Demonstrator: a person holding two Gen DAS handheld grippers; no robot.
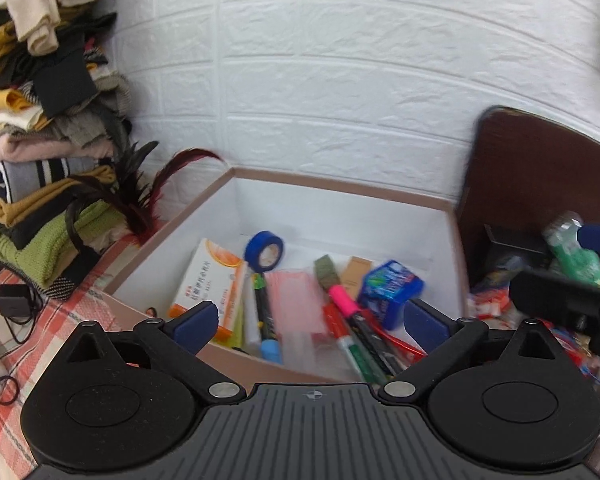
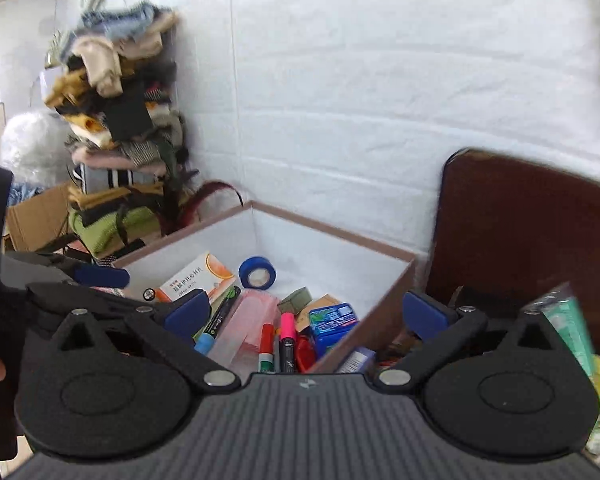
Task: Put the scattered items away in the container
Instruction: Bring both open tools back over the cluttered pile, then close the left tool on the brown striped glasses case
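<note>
From the left wrist I see the box [image 1: 148,248], white inside with a brown rim, set against the white brick wall [image 1: 340,80]. Its near edge runs just under my left gripper [image 1: 312,322]. A tall pile of folded clothes [image 1: 40,120] crowds the left side, with dark feathers [image 1: 140,196] leaning over the box's left corner; a dark wooden board [image 1: 540,168] closes off the right. The open room is straight above the box. My left gripper stands spread wide with nothing between its blue pads [image 1: 196,320]. Inside the box lie a medicine carton [image 1: 212,280], a blue tape roll [image 1: 265,250], a pink marker [image 1: 342,298] and a blue pack [image 1: 394,288].

From the right wrist the box [image 2: 380,300] sits lower left, its right wall beside the wooden board [image 2: 520,240]. Loose packets [image 2: 572,328] remain outside on the right, one green and blurred. My right gripper [image 2: 306,316] is likewise fully spread and empty. The left gripper [image 2: 100,276] shows at the left edge, over the box's near left rim.
</note>
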